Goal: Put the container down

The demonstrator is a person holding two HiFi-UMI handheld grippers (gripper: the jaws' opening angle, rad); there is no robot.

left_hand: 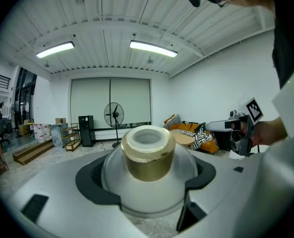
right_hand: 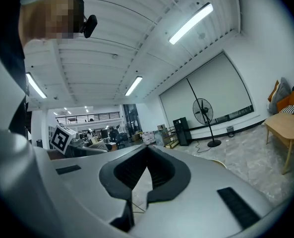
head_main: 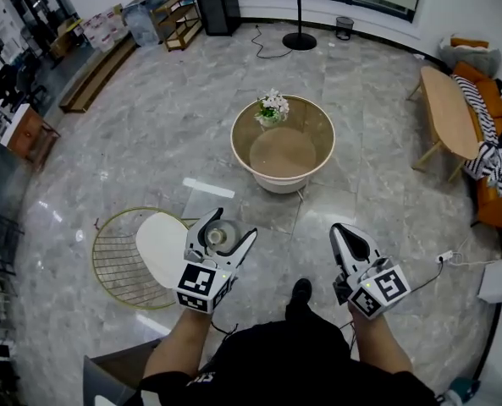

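1. Pinched in the left gripper [head_main: 219, 242]: the container [head_main: 219, 237], one jaw pressing each side of its rounded, frosted body.
2. In the left gripper view, filling the gap between the jaws; above the frosted body, a gold-coloured collar [left_hand: 147, 157] with a pale rim, pointing out past the jaw tips.
3. Held clear of the marble floor [head_main: 166, 125], over the 3 o'clock edge of a white round top [head_main: 159, 245] that sits beside a gold wire frame [head_main: 119, 260]. Possibly resting on that top, possibly just above it; hard to judge from overhead.
4. Right gripper [head_main: 341, 229]: jaws pressed together at the tips, with nothing between them but a dark hollow behind the tips. Well apart from the left gripper, at its 3 o'clock.
5. At 12 o'clock from both grippers: a round table [head_main: 282, 184] with a glass top, and white flowers [head_main: 272, 106] near its 11 o'clock rim.
6. At 2 o'clock in the head view: a wooden bench [head_main: 448, 112], with an orange sofa [head_main: 500, 205] beyond it and a striped cloth [head_main: 475, 100] draped on the sofa.
7. Far off at 12 o'clock: a standing fan [head_main: 298, 11] near the wall.
8. At 6 o'clock, between the two forearms: a dark shoe [head_main: 300, 290] on the floor.
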